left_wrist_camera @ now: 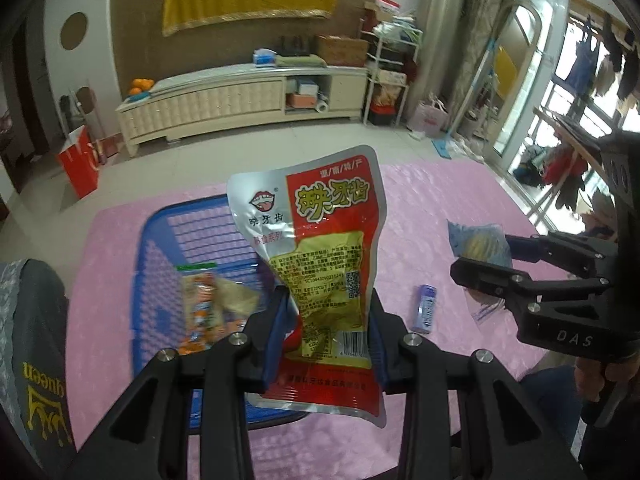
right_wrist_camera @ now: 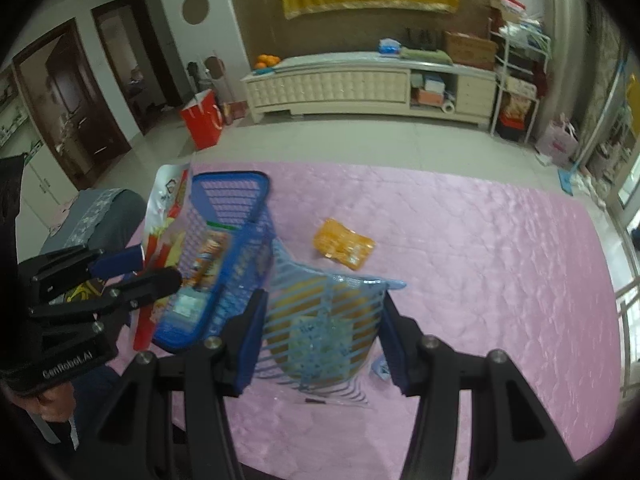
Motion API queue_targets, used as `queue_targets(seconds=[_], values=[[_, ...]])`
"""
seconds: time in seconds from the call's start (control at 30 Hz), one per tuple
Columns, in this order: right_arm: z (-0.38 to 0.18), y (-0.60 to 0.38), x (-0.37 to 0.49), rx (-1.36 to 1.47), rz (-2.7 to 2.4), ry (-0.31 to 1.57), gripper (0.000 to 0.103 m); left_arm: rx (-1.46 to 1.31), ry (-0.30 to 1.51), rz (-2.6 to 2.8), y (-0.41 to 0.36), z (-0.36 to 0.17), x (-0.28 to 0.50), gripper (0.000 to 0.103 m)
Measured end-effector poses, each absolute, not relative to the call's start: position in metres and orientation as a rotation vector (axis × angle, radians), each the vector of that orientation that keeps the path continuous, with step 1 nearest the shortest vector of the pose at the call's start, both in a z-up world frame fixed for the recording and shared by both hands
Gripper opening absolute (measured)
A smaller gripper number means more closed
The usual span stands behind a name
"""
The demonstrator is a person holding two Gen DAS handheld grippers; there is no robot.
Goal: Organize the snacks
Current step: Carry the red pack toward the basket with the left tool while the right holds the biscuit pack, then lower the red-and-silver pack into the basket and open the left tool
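A: While both packs are up off the pink cover, tell me what each hand has

B: My left gripper (left_wrist_camera: 328, 334) is clamped on the red and silver snack pouch (left_wrist_camera: 316, 248), pads pinching its lower half so it stands upright above the near edge of the blue basket (left_wrist_camera: 152, 240). I read that hold as a carry: low grip, label end free, ready to drop in

A: And the right?

B: My right gripper (right_wrist_camera: 324, 332) is closed on a clear bag with blue stripes (right_wrist_camera: 320, 320), something yellow inside. It bulges between the pads, so the jaws stand fairly wide. It hangs just beside the basket's right wall

A: What is in the basket already?

B: One orange and white packet (left_wrist_camera: 204, 304) lies on its floor. An orange packet (right_wrist_camera: 343, 243) sits out on the desk cover, well apart from the basket, and a small purple tube (left_wrist_camera: 425, 309) lies near the right gripper's side

A: Next?

B: I judge the pouch goes in first, since it is already over the rim, then the striped bag
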State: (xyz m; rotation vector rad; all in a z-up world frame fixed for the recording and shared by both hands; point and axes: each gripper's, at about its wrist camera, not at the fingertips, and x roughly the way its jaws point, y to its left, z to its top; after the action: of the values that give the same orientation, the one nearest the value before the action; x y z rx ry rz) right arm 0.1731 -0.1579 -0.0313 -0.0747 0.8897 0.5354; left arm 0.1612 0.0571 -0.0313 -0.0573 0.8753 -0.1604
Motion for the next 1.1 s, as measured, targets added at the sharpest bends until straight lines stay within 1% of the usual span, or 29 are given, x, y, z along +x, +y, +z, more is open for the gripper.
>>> queue_targets(seconds=[0.17, 0.43, 0.8, 1.1], values=[[-0.03, -0.127, 0.17, -0.101, 0.581, 0.892, 0.058, -0.075, 0.873, -0.123, 0.086, -0.029, 0.152, 0.034], [-0.038, -0.08, 0.17, -0.146, 0.641, 0.897, 0.058, -0.1, 0.912, -0.083, 0.126, -0.042, 0.152, 0.036], [-0.069, -0.043, 0.198, -0.18, 0.681, 0.956, 0.058, -0.133, 0.962, -0.072, 0.14, -0.073, 0.194, 0.038], [-0.079, -0.033, 0.226, -0.183, 0.669, 0.95, 0.058, -0.137, 1.016, -0.076, 0.133, -0.102, 0.232, 0.038]])
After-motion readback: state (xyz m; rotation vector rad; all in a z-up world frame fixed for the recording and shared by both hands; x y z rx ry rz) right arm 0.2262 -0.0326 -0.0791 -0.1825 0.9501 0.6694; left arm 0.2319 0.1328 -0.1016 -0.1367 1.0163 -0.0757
